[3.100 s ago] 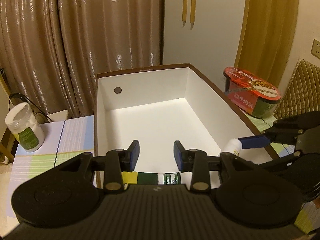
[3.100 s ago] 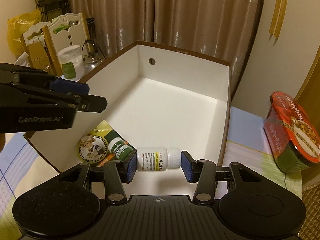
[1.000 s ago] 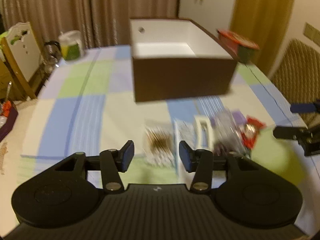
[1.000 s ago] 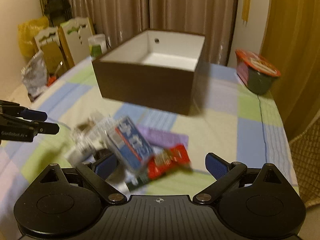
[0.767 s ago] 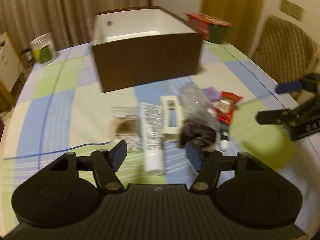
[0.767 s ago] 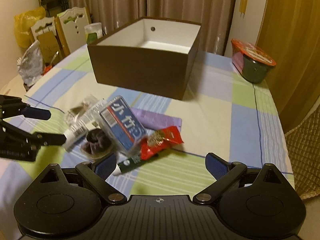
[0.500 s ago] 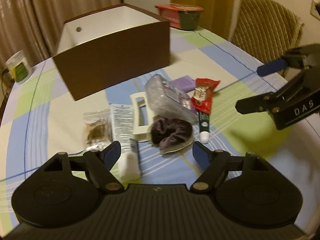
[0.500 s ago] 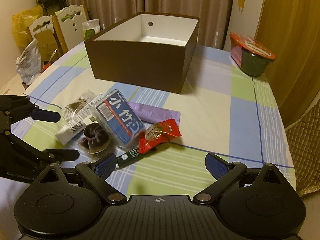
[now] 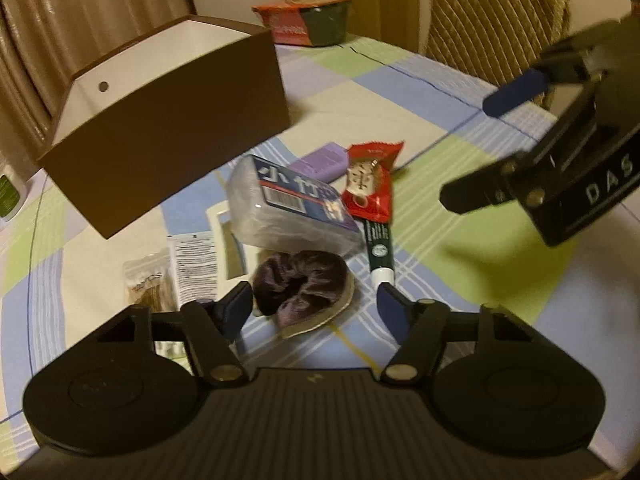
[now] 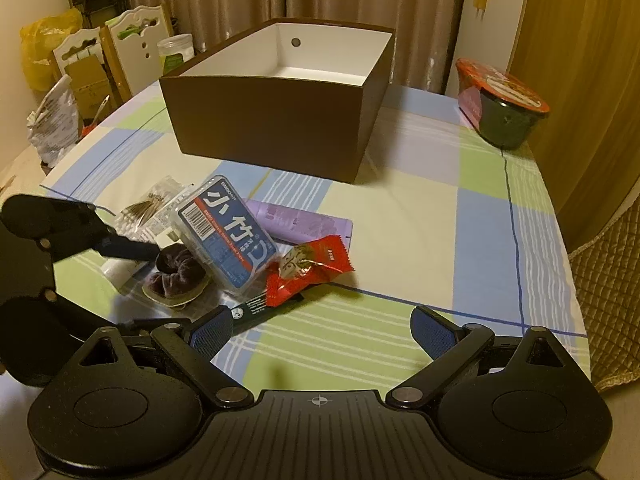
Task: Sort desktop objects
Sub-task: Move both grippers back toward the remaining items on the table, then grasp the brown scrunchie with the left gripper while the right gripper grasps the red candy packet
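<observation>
From the left, the whole scene is a little smeared, and the dark bulk of the right tongs (image 9: 472, 148) fills the right edge, its far side cut off. The left tongs (image 9: 316, 304) hang low over the pile with their fingers spread apart, one on each side of the purple scrunchie (image 9: 300, 282) without touching it. The right tongs (image 10: 322, 330) are spread wide too, hovering empty above bare cloth just in front of the heap.

The heap sits on the checked counter (image 10: 420, 216), in front of the brown box (image 10: 280, 128). A clear case with a blue label (image 10: 228, 236) lies tilted on top of the others, hiding most of a cream frame (image 9: 224, 232) and part of a lilac pouch (image 10: 296, 222). A red snack packet (image 10: 308, 266) overlaps a dark green tube (image 9: 378, 250), so only the tube's cap end shows. The scrunchie rests on a pale disc (image 9: 316, 320) that is mostly covered. A white tube (image 9: 196, 264) and a packet of cotton swabs (image 9: 150, 284) lie at the left, their near ends hidden behind the left tongs.

The box is open-topped with white walls; its floor near the front wall is hidden from both views, and what shows looks bare. A sealed red-lidded bowl (image 10: 500, 100) stands well apart to the right, contents unseen.
</observation>
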The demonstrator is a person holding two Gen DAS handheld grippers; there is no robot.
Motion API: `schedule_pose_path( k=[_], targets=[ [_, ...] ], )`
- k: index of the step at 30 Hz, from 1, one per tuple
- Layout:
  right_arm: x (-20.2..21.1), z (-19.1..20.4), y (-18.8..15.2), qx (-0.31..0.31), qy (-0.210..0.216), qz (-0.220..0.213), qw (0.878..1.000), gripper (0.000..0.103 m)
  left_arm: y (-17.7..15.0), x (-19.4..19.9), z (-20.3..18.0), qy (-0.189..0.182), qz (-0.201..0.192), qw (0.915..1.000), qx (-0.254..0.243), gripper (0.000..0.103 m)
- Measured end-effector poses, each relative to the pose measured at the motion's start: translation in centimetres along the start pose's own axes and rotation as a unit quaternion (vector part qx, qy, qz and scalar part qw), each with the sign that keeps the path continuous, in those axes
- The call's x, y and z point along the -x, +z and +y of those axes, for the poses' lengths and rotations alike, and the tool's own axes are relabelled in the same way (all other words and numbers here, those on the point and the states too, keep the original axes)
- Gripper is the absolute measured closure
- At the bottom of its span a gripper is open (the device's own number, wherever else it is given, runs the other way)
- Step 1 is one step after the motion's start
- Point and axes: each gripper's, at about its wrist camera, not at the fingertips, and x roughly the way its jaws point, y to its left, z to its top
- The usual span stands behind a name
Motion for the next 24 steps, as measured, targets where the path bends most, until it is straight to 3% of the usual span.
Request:
schedule_pose_path(
  k=[2, 4, 6, 11, 18, 24],
  targets=[
    [0.0, -0.1, 0.0, -0.001, -0.001, 0.0, 1.0, 0.005, 0.0, -0.2, 0.0, 0.001, 0.002, 1.0, 0.0, 0.045],
    [-0.1, -0.2, 0.0, -0.001, -0.001, 0.001, 1.0, 0.005, -0.1, -0.5, 0.1, 0.002, 0.004, 1.0, 0.0, 0.055],
    [-0.2, -0.2, 0.0, -0.001, -0.001, 0.003, 1.0, 0.005, -0.1, -0.7, 0.1, 0.003, 0.006, 1.0, -0.001, 0.072],
    [-1.0, 0.0, 0.2, 0.013, 0.004, 0.006, 1.0, 0.005, -0.3, -0.7, 0.4, 0.004, 0.008, 1.0, -0.002, 0.093],
    [-3.2, 0.3, 1.4, 0.047, 0.009, 0.001, 0.999, 0.005, -0.7, 1.7, 1.5, 0.002, 0.002, 0.9998, 0.02, 0.095],
    [-5.3, -2.6, 2.3, -0.051, 0.032, 0.014, 0.998, 0.006, -0.9, 3.5, 1.9, 0.006, -0.004, 0.9991, 0.041, 0.095]
  ],
)
